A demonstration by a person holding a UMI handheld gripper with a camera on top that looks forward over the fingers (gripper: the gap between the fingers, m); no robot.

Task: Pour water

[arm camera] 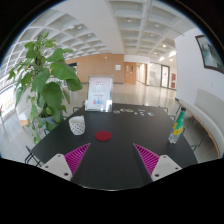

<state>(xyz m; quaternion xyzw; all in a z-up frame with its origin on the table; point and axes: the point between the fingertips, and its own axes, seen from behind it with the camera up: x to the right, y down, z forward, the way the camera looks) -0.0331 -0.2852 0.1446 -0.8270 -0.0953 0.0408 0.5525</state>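
A white cup (77,125) stands on the dark table (120,160), far ahead of my left finger. To its right lies a small red round coaster (103,135). A green-tinted bottle (177,126) stands near the table's right edge, beyond my right finger. My gripper (111,156) is open, its two pink pads (74,157) wide apart with only bare table between them. It holds nothing and is well short of the cup and bottle.
A large leafy potted plant (45,80) rises at the left of the table. A white upright sign (99,94) stands at the table's far end. Small items (135,111) lie further back. Beyond is a bright hall with doors.
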